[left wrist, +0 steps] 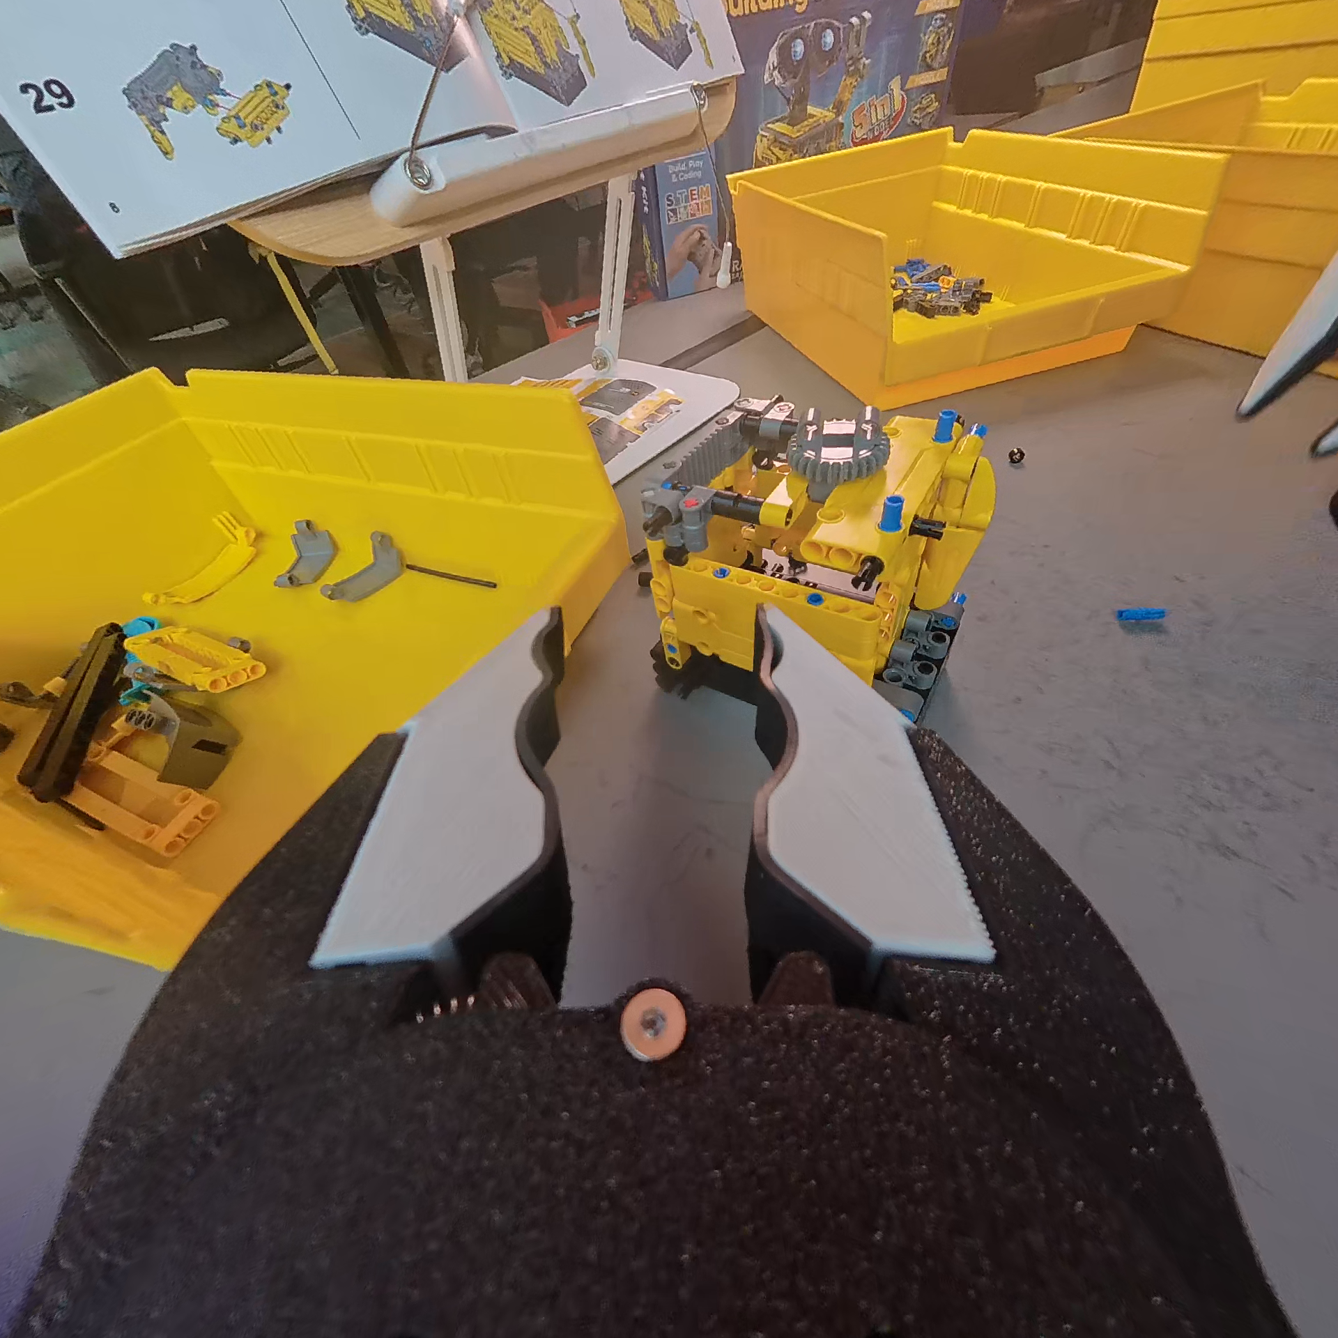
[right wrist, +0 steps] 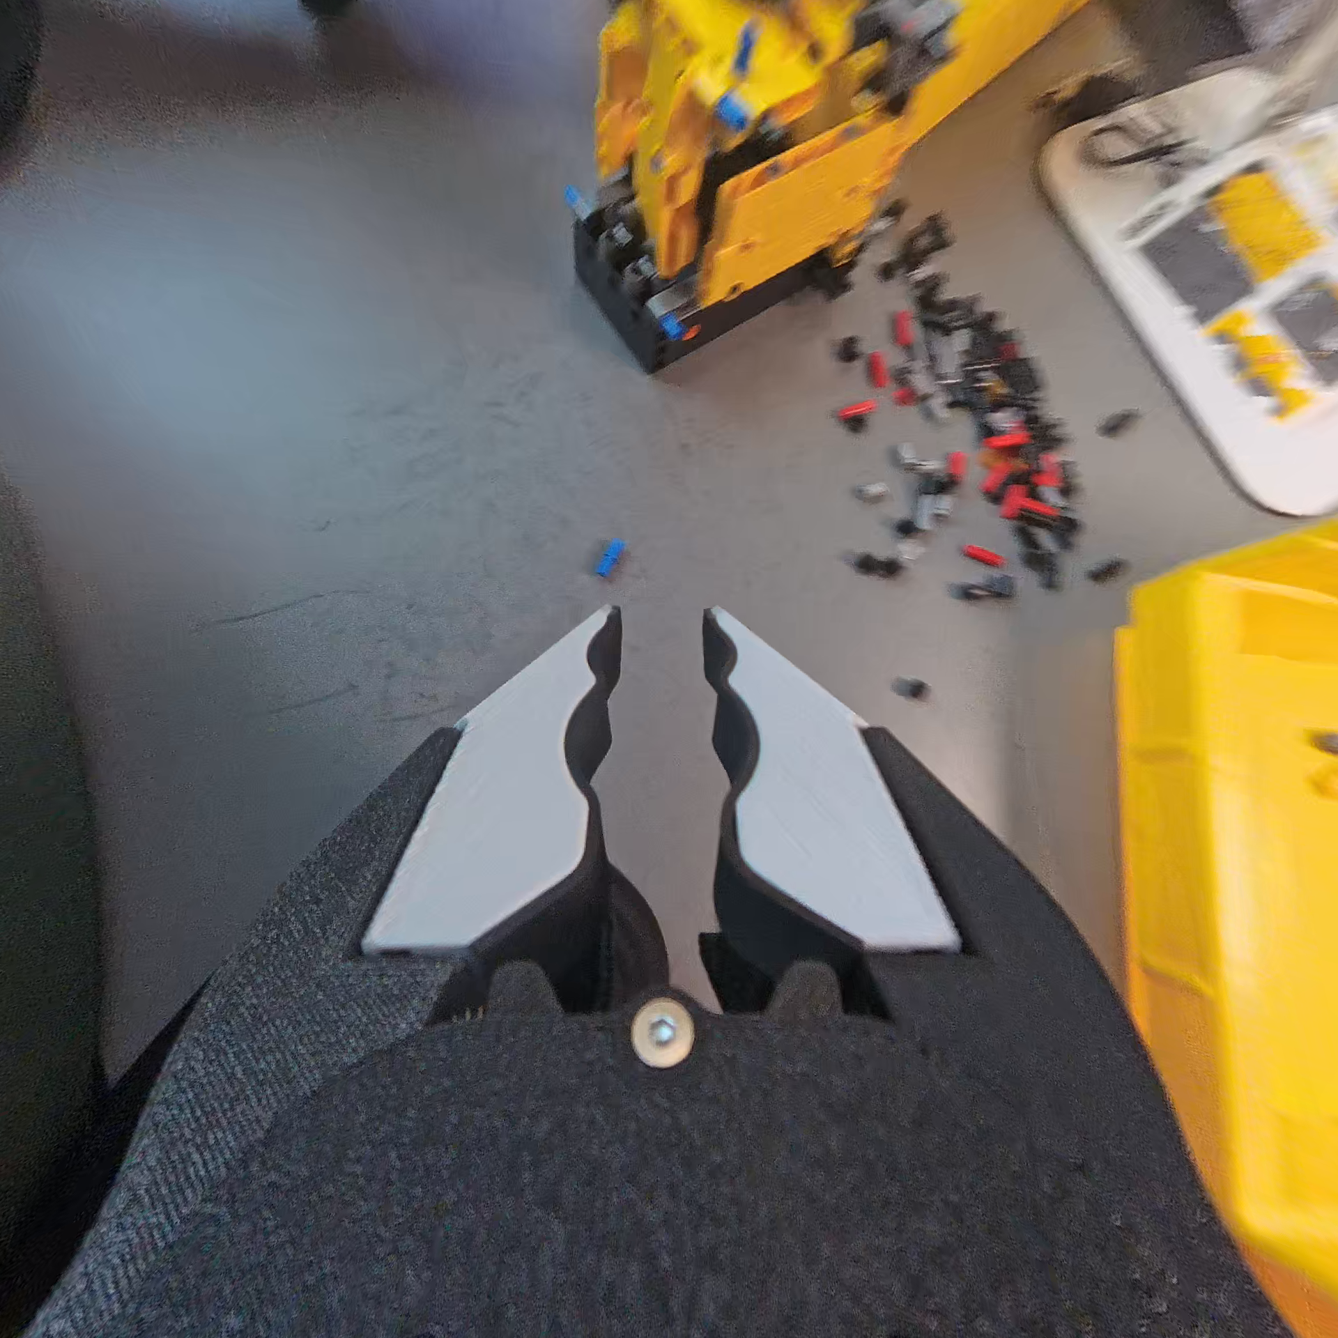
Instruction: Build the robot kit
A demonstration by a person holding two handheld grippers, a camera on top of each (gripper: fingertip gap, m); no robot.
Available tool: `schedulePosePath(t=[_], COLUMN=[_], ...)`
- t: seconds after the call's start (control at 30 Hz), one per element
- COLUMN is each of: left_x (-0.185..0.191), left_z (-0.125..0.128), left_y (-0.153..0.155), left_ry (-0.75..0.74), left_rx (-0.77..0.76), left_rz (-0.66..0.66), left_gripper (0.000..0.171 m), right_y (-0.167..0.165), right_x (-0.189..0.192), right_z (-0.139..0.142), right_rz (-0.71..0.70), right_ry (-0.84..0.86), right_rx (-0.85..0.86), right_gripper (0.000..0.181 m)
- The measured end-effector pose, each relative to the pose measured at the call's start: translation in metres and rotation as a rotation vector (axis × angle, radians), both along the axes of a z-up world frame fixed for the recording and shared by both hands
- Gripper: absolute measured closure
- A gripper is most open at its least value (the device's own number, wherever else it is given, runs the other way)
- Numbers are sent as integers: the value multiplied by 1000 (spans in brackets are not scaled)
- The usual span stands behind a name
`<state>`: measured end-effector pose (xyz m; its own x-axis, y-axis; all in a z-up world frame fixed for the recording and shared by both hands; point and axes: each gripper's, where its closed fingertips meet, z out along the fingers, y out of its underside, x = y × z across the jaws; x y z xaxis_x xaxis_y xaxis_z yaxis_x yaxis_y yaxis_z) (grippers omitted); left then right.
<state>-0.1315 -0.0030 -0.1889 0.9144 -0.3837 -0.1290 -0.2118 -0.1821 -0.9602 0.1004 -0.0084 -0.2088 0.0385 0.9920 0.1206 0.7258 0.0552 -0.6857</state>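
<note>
1. Grey tabletop [left wrist: 1086,760], scuffed, carries everything listed below; dim room clutter lies behind it.
2. Left gripper [left wrist: 655,623]: jaws spread wide, holding nothing. It hovers low, just short of the yellow brick model [left wrist: 811,550]; whether the right-hand fingertip touches the model's lower corner cannot be told.
3. Yellow brick model: part-built, upright on the tabletop, grey gear on top, blue pins standing up. In the right wrist view it is blurred and cut off at the top edge.
4. Near yellow bin [left wrist: 405,463], just left of the model: holds two grey angled pieces, a black axle, a curved yellow piece and a small sub-assembly, seemingly set out for easy reach.
5. Far yellow bin [left wrist: 811,239], well behind the model: a small heap of mixed pieces inside.
6. Instruction booklet [left wrist: 217,108], propped on a white stand [left wrist: 615,289], tilted toward the worker, presumably for reading; pages cut off above.
7. Right gripper [right wrist: 662,612]: jaws parted by a narrow gap, empty, above bare tabletop.
8. Blue pin [right wrist: 610,558]: loose, just beyond the right gripper's left fingertip, apart from it.
9. Scatter of small black and red pieces [right wrist: 977,434], right of the model; motion blur hides their shapes.
</note>
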Motion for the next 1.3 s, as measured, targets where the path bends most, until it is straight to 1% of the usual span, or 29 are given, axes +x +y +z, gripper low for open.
schedulePosePath(t=[0.07, 0.1, 0.13, 0.17, 0.23, 0.3, 0.37, 0.4, 0.47, 0.53, 0.6, 0.8, 0.93, 1.03, 1.13, 1.2, 1.23, 1.27, 1.3], left_x=[-1, -1, -2, -1, 0, 2, 3, 4, 3, 3, 2, 2, -1, -4, -5, -5, -5, -5, -5], left_z=[1, 2, 3, 4, 4, 4, 4, 3, 3, 2, 1, 0, 1, 1, 2, 4, 5, 6, 6], left_y=[-1, -1, 0, 0, 0, 0, 0, 0, -1, -1, -1, -1, -3, -4, -4, -5, -6, -6, -6], left_ry=[-4, -10, -18, -28, -42, -42, -33, -30, -28, -28, -32, -28, -28, -32, -37, -42, -43, -41, -40], left_rx=[4, 6, 6, 5, 4, 4, 4, 3, 0, -1, -3, -10, -5, -5, -5, 1, 4, 7, 10], left_rz=[2, 3, 2, 1, -4, -8, -9, -10, -10, -7, -9, -15, -13, -10, -11, -15, -16, -16, -16], left_gripper=[120, 120, 120, 120, 120, 120, 120, 120, 120, 120, 120, 120, 120, 120, 120, 120, 121, 121, 121], right_y=[32, 51, 68, 82, 98, 100, 99, 98, 99, 103, 104, 102, 101, 101, 102, 109, 114, 119, 123], right_x=[52, 87, 126, 165, 231, 272, 295, 299, 303, 301, 303, 301, 302, 304, 305, 308, 305, 295, 279], right_z=[56, 75, 84, 82, 57, 20, -15, -27, -41, -41, -43, -52, -59, -61, -60, -53, -41, -21, 4], right_rz=[-162, -261, -358, -453, -610, -721, -784, -803, -838, -858, -857, -819, -806, -814, -820, -822, -824, -815, -785], right_ry=[106, 118, 94, 36, -92, -187, -274, -290, -292, -255, -283, -387, -446, -462, -449, -433, -391, -317, -224], right_rx=[45, 63, 70, 58, -16, -118, -174, -196, -228, -254, -250, -302, -316, -307, -303, -239, -207, -169, -120], right_gripper=[160, 160, 160, 160, 157, 156, 152, 152, 153, 157, 160, 160, 167, 174, 178, 178, 178, 178, 178])
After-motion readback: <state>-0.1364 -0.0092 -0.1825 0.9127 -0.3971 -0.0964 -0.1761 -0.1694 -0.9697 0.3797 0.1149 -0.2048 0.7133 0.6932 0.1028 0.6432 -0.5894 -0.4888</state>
